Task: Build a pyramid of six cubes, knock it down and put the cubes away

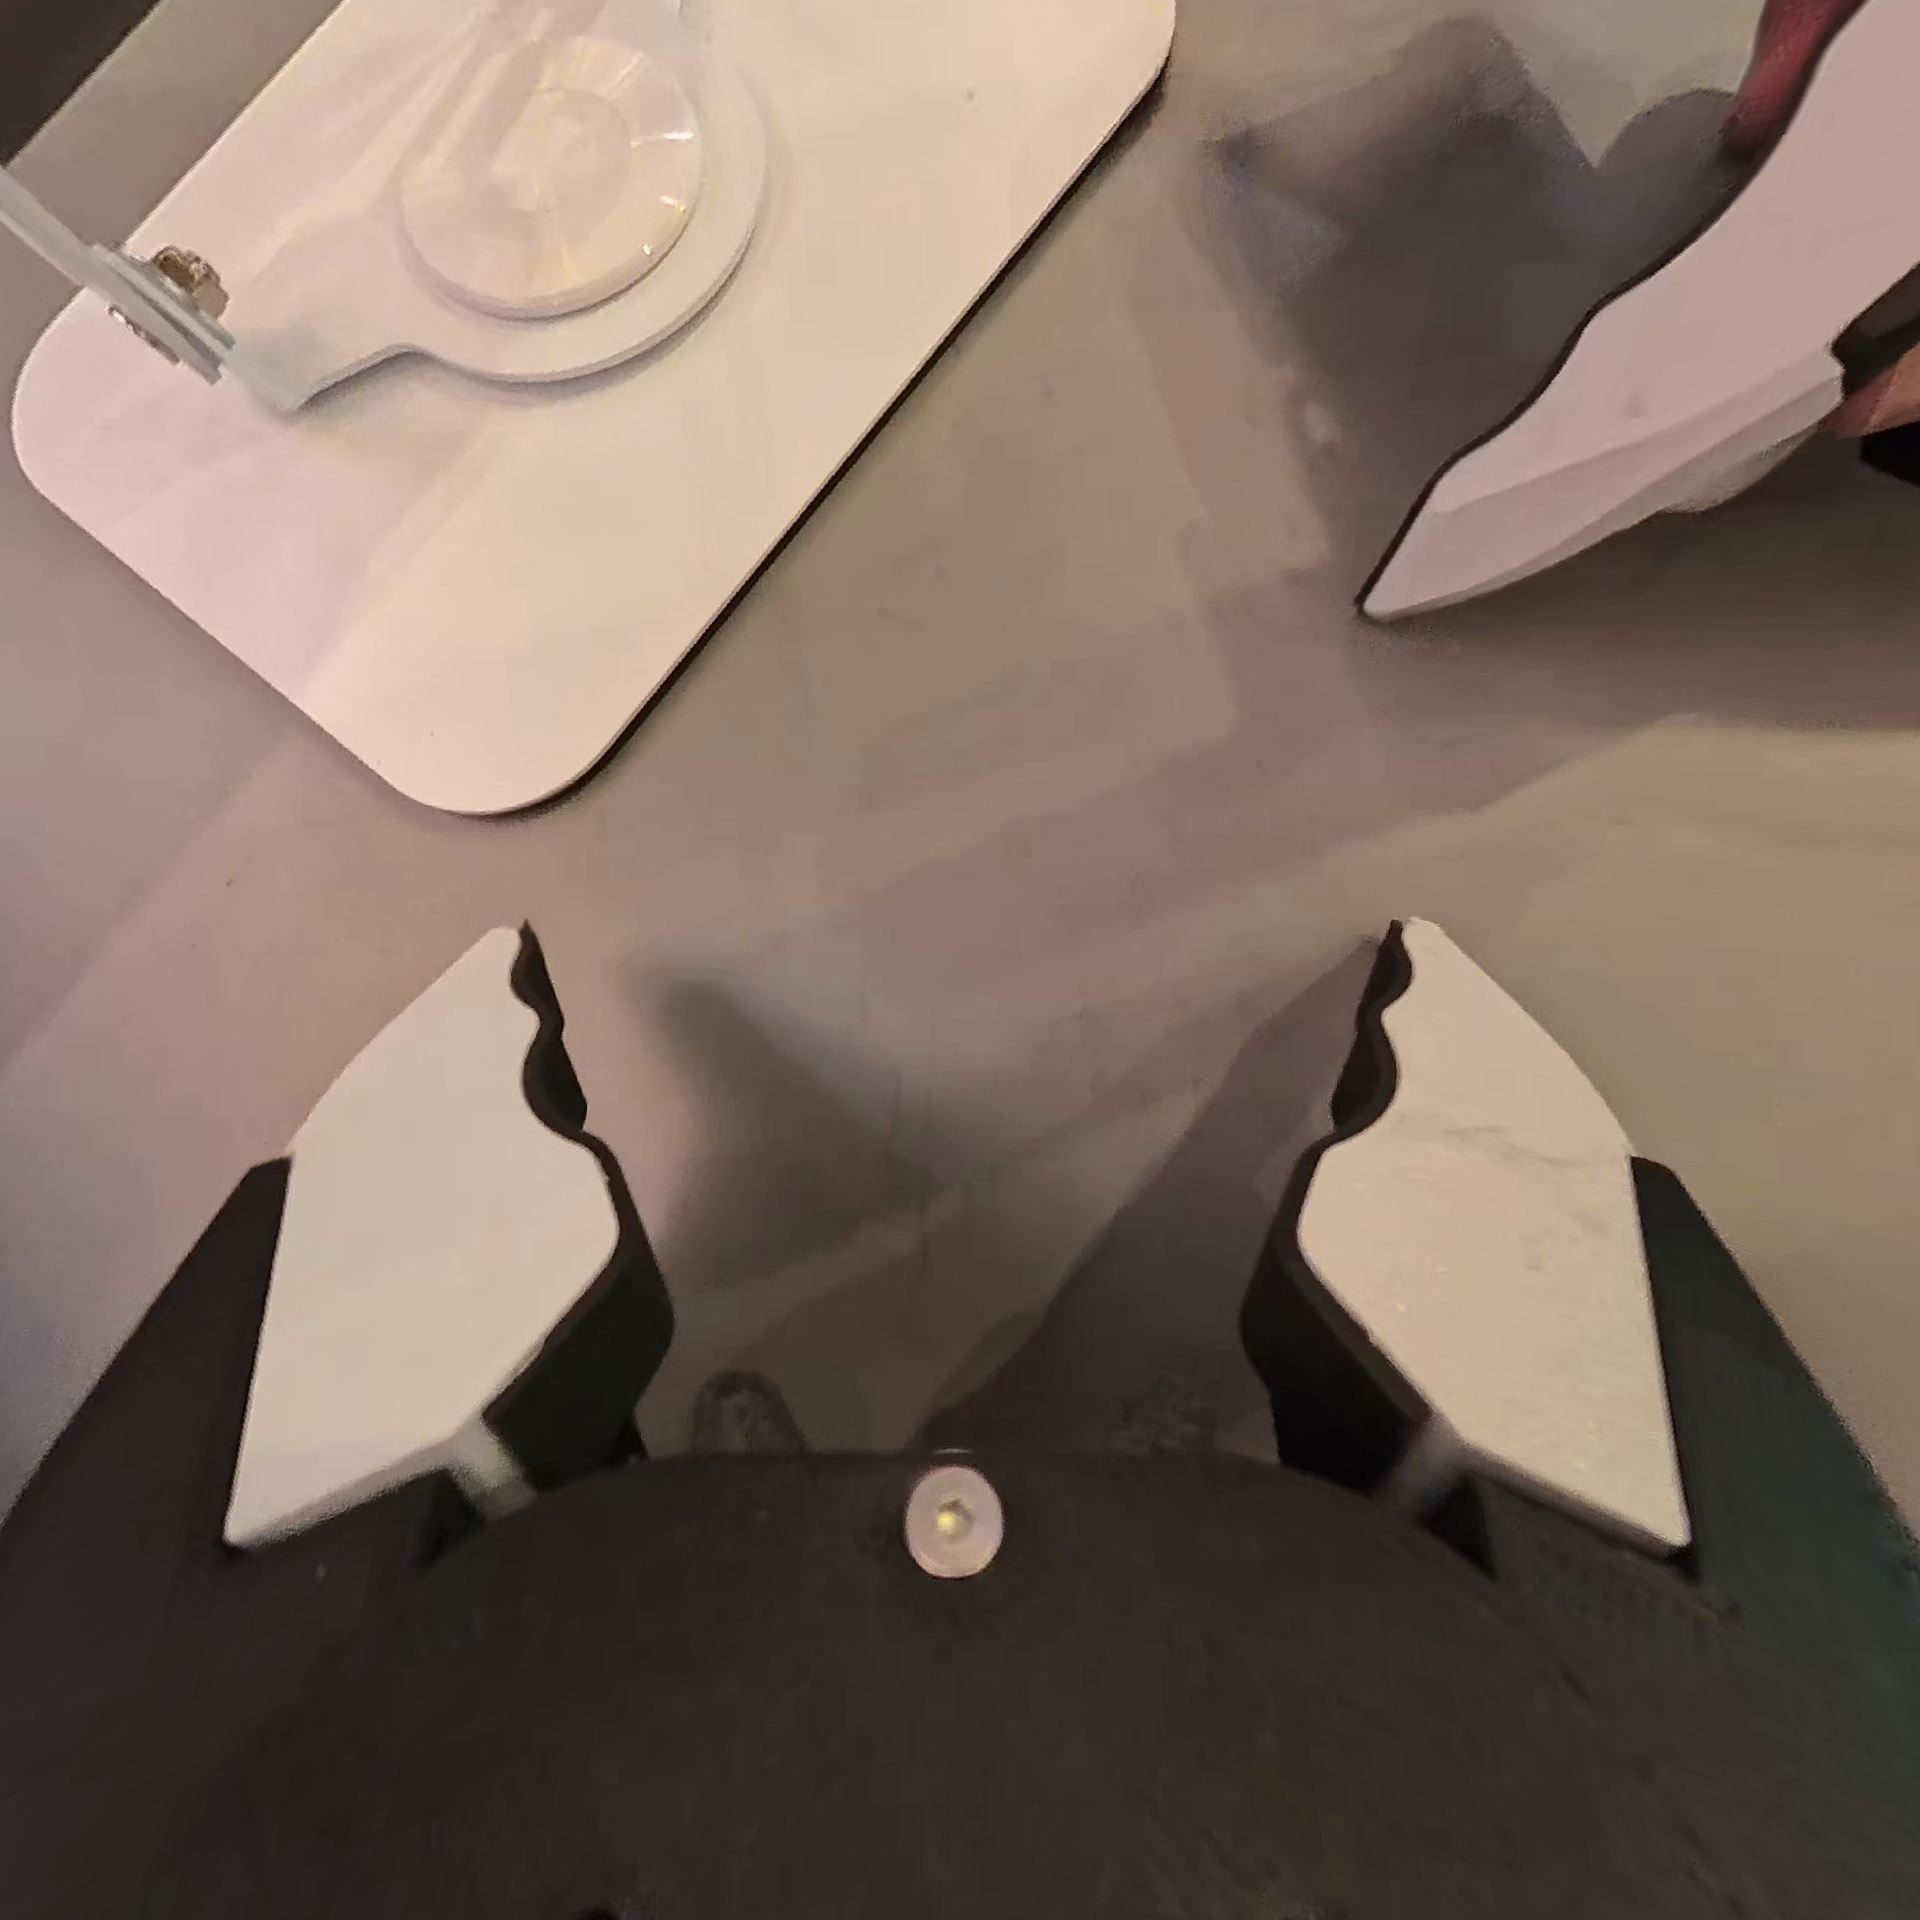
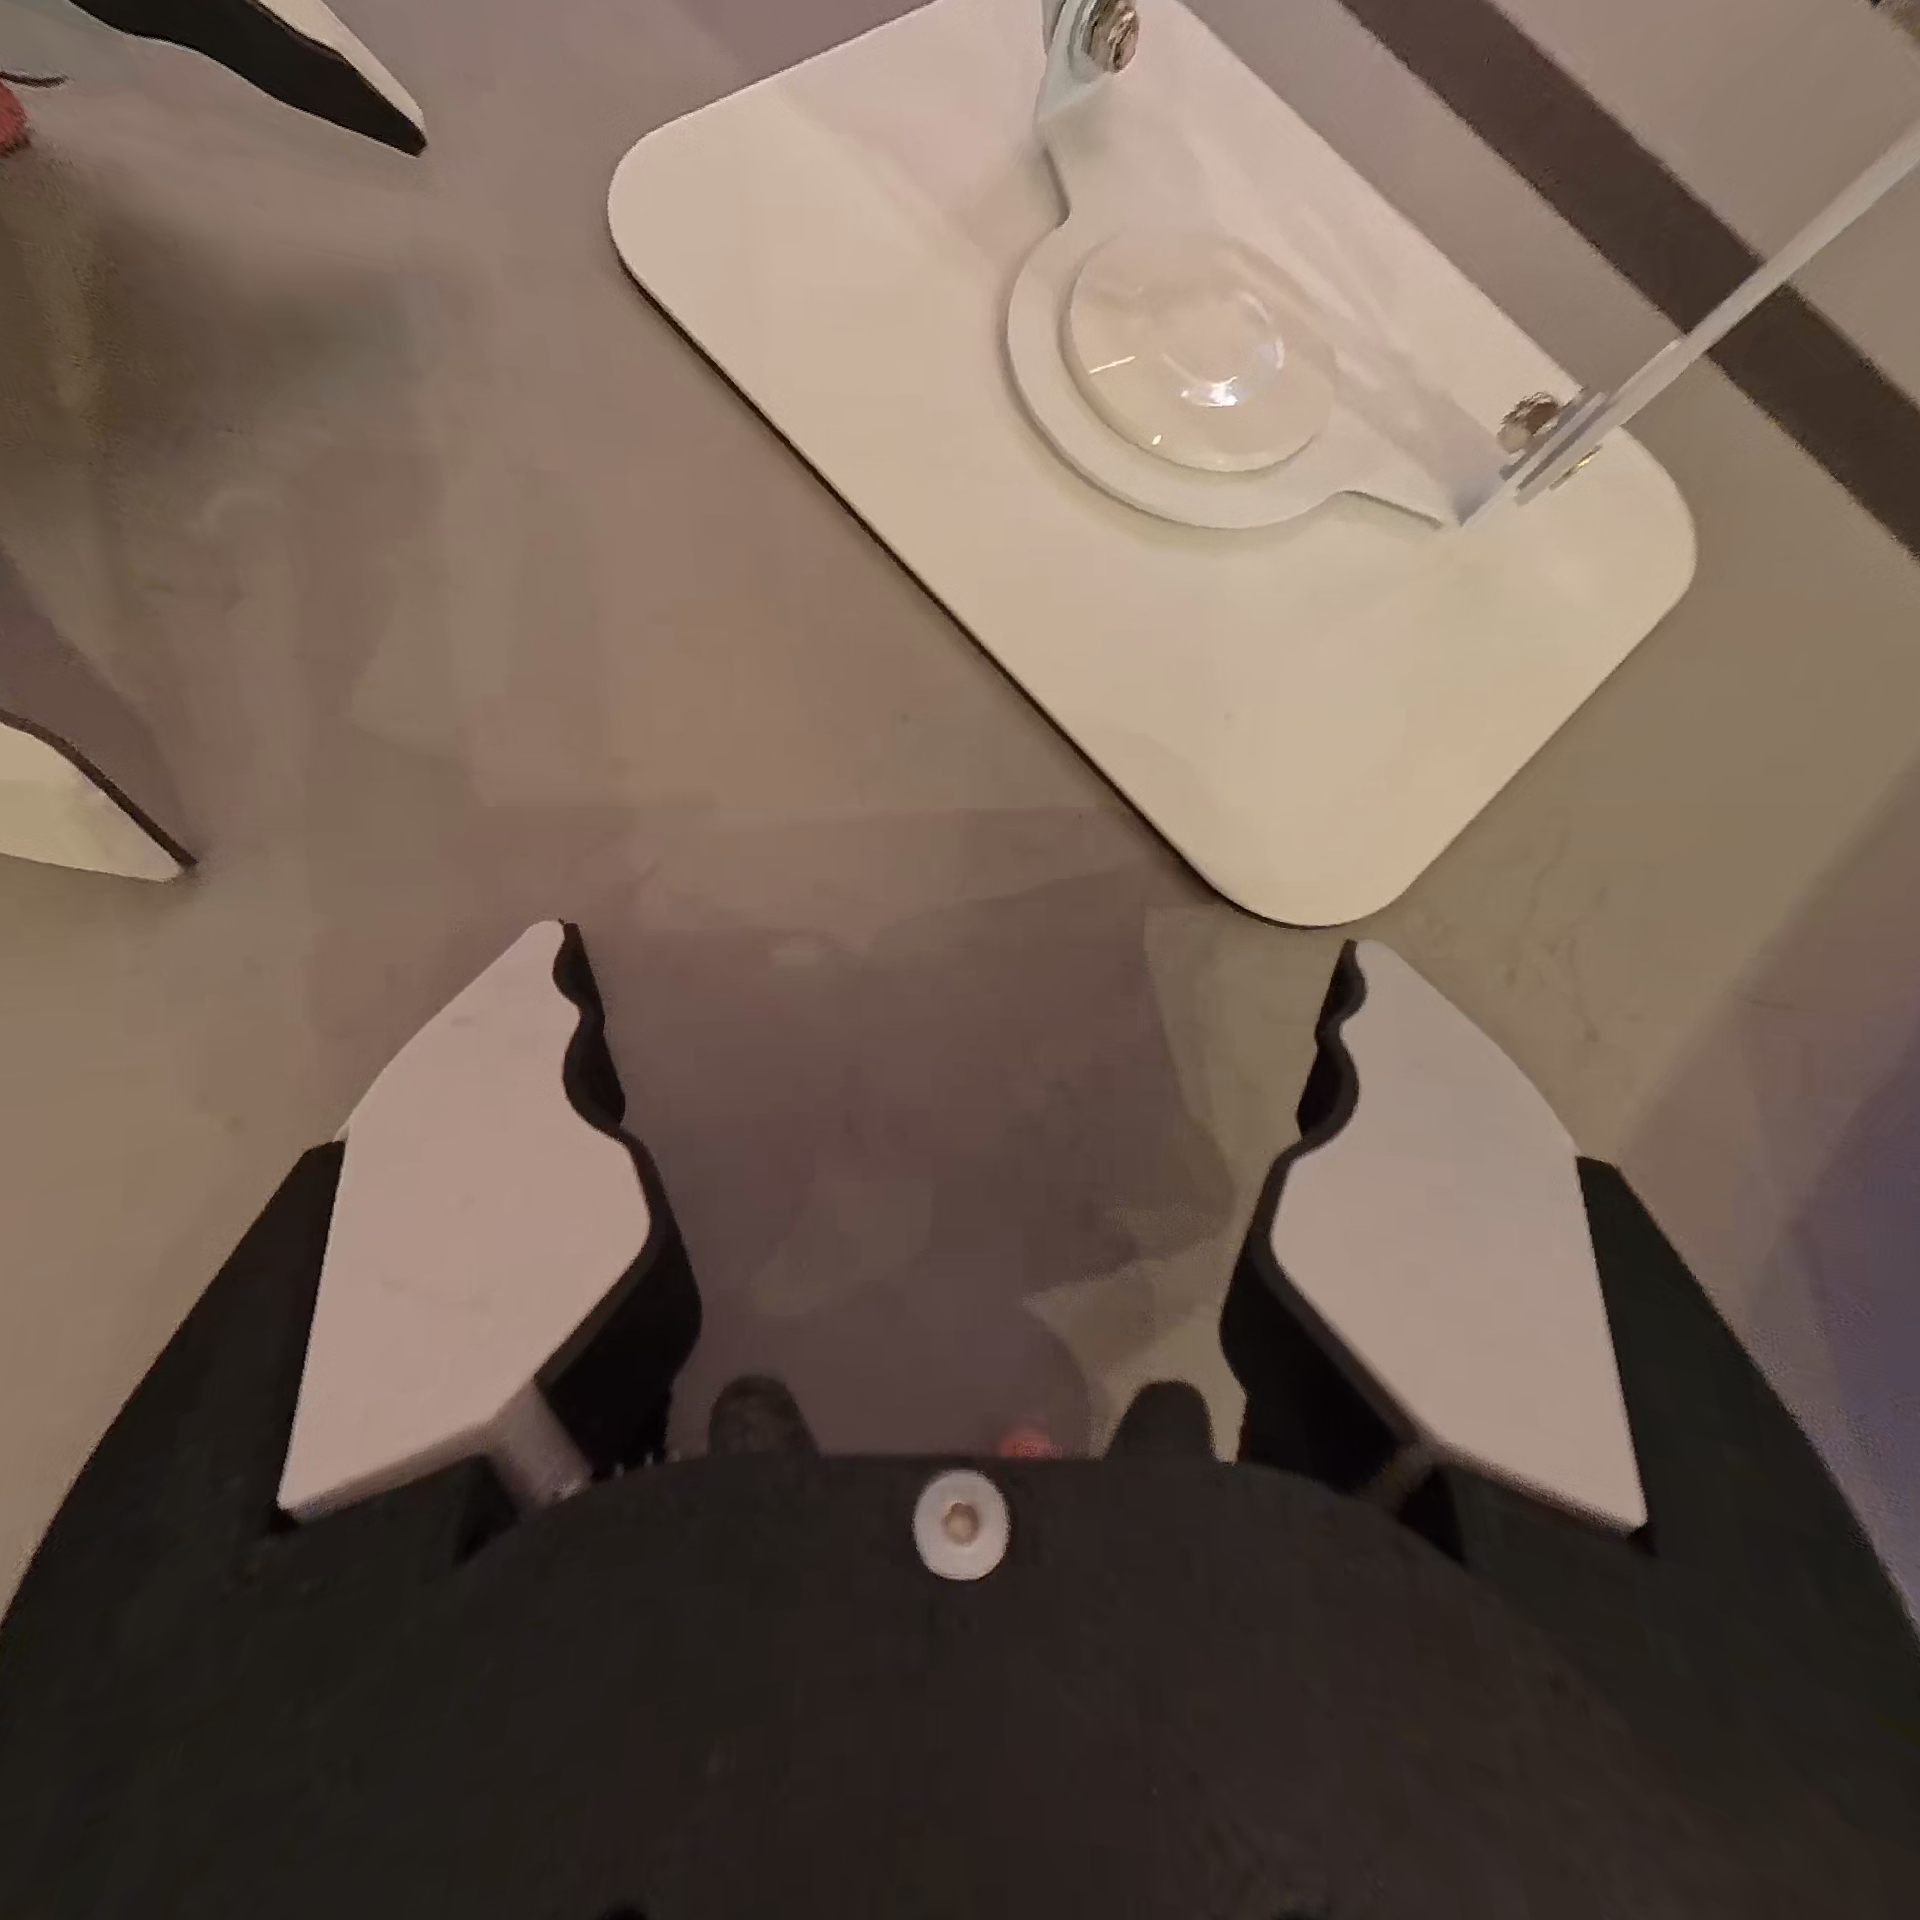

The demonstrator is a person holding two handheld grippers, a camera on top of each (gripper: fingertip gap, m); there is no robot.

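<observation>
Left wrist view: left claw (image 1: 956, 935) spread wide, bare; right claw (image 2: 956, 940) likewise, over table (image 2: 416, 623).

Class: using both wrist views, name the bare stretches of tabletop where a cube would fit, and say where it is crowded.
Bare grey table runs between the open left claw, the white base plate and the right claw. Bare table also lies inside the open right claw. The plate is crowded by its clear dome and bracket.
</observation>
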